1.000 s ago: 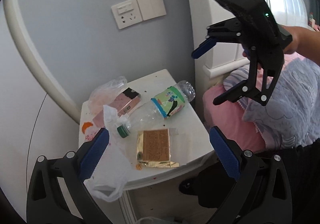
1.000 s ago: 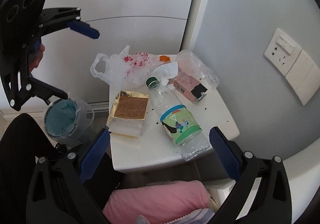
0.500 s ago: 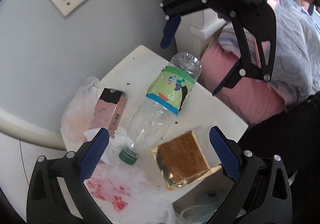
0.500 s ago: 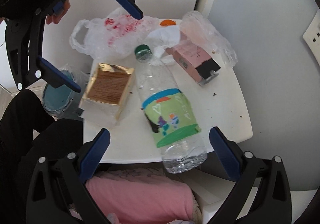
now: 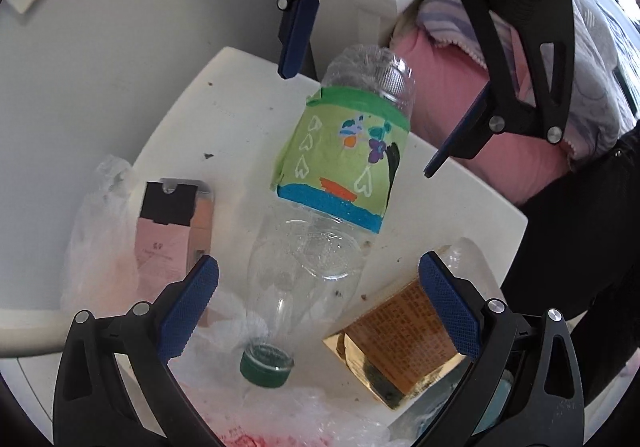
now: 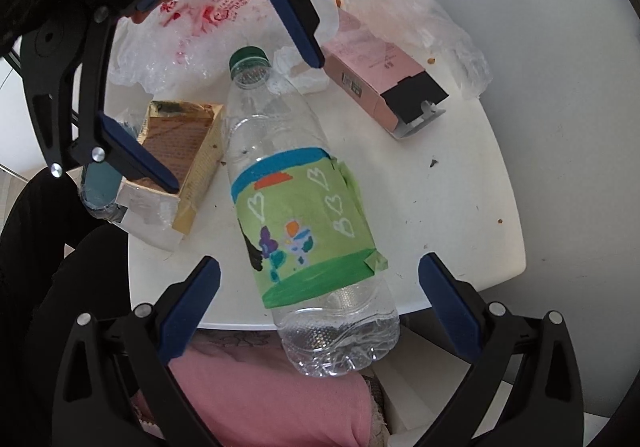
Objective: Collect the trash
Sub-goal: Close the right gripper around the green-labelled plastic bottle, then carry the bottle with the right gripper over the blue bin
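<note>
scene: small white bench (image 6: 460,183) beside a grey wall, littered; pink bedding past its edge at bottom of right wrist view
left claw (image 5: 320,311): spread wide, nothing between the pads, hovering over the neck end of the bottle, lower centre of left wrist frame
right claw (image 6: 320,305): spread wide, empty, over the base end of the bottle, lower centre of right wrist frame
bottle (image 6: 296,199): clear plastic, lying on its side, centre of both frames; green painted label (image 5: 340,163) around the middle; green cap (image 5: 266,361) on; base end sticks out past the bench edge over the bedding
gold box (image 5: 404,343): lower right of left wrist frame, just beside the bottle's neck half, at the bench edge
pink carton (image 6: 380,75): upper right of right wrist frame, other side of the bottle, resting against a crumpled clear bag (image 6: 416,19)
printed bag (image 6: 188,27): thin white plastic with red print, upper left of right wrist frame, near the cap
step (judged): both claws lined up on the bottle, grasp not yet made
risk 1: round, smooth, empty bottle; an off-centre pinch could make it roll or squirt out, and the overhang means it would drop onto the bedding or floor
risk 2: thin wall may buckle under a hard squeeze and slip
risk 3: left claw pad near the gold box; closing could nudge the box off the edge
risk 4: two claws close together on one item could collide
</note>
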